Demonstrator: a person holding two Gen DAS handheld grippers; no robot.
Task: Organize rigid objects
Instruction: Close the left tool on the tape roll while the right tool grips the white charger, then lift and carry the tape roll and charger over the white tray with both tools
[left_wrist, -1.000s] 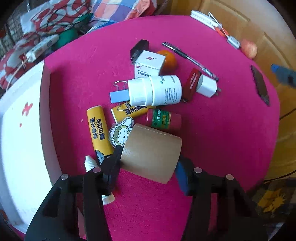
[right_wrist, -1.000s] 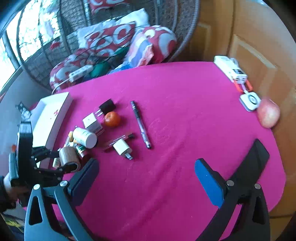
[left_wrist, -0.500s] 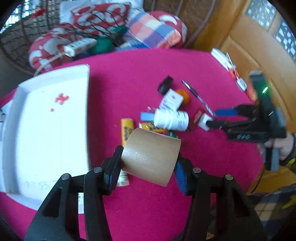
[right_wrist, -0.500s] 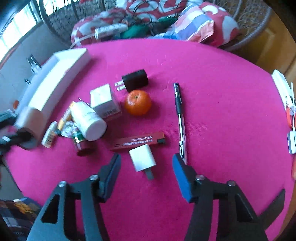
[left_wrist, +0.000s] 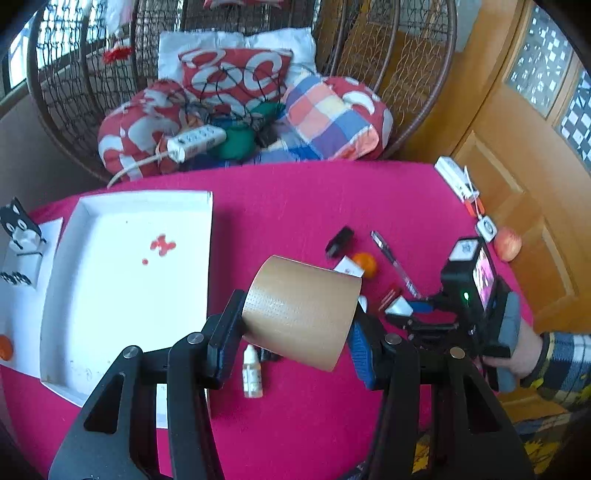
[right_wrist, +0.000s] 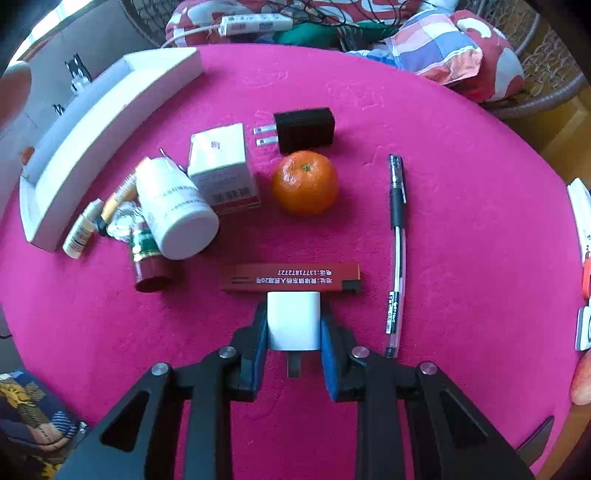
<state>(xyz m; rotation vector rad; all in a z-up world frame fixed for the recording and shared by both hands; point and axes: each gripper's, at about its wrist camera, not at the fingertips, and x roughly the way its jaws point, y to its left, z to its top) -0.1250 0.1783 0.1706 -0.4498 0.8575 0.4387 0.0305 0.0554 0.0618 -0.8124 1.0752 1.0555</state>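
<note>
My left claw (left_wrist: 295, 332) grips a tan tape roll (left_wrist: 301, 312) lifted clear of the pink table (left_wrist: 314, 206), just beside the white tray (left_wrist: 122, 280). My right claw (right_wrist: 293, 328) is closing on a white charger plug (right_wrist: 293, 321) lying on the cloth, pads at both its sides, against a dark red box (right_wrist: 291, 277).

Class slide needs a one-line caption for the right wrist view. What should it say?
Right claw closing on a white plug adapter on the pink tablecloth, beside a red box, pen and mandarin.
</note>
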